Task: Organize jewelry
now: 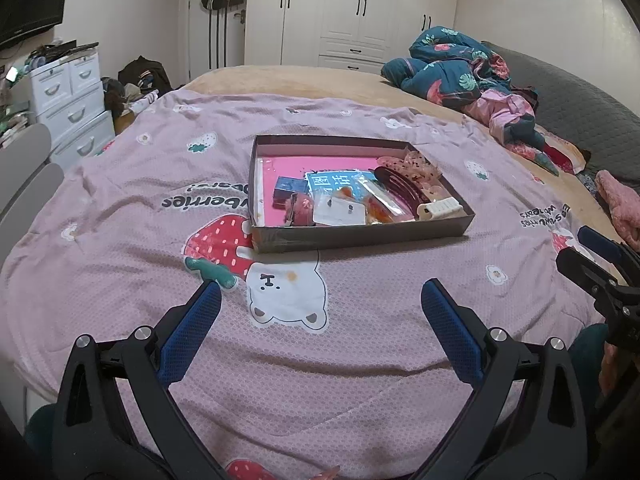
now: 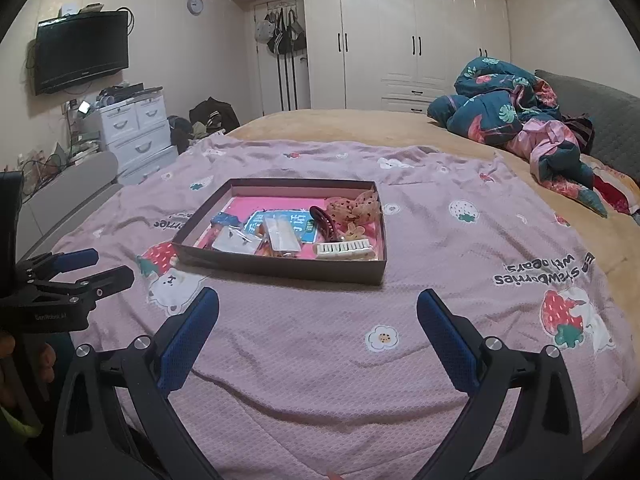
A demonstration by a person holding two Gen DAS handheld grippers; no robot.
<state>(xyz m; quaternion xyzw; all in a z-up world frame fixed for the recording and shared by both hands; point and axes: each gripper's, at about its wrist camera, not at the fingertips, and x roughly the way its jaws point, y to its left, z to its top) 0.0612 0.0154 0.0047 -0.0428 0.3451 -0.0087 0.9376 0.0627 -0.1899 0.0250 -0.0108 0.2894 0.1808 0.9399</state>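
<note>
Clips, packets and small boxes all sit in the shallow brown cardboard tray [image 1: 280,240] on the pink bed quilt [image 1: 120,200]; both grippers' fingers [image 1: 192,328] [image 2: 444,332] spread, empty; unsorted or finished, can't tell.

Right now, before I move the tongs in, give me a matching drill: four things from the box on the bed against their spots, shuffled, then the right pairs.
Things:
1. dark red curved hair claw
2. cream comb-toothed hair clip
3. small blue square box
4. white earring card in clear sleeve

Spots in the shallow brown cardboard box, seen from the right wrist view:
A. near-right corner
B. near-left, close to the front wall
C. right of middle, beside the dotted fabric bow
D. left of the blue printed card

Pairs: 1-C, 2-A, 3-D, 4-B
</note>
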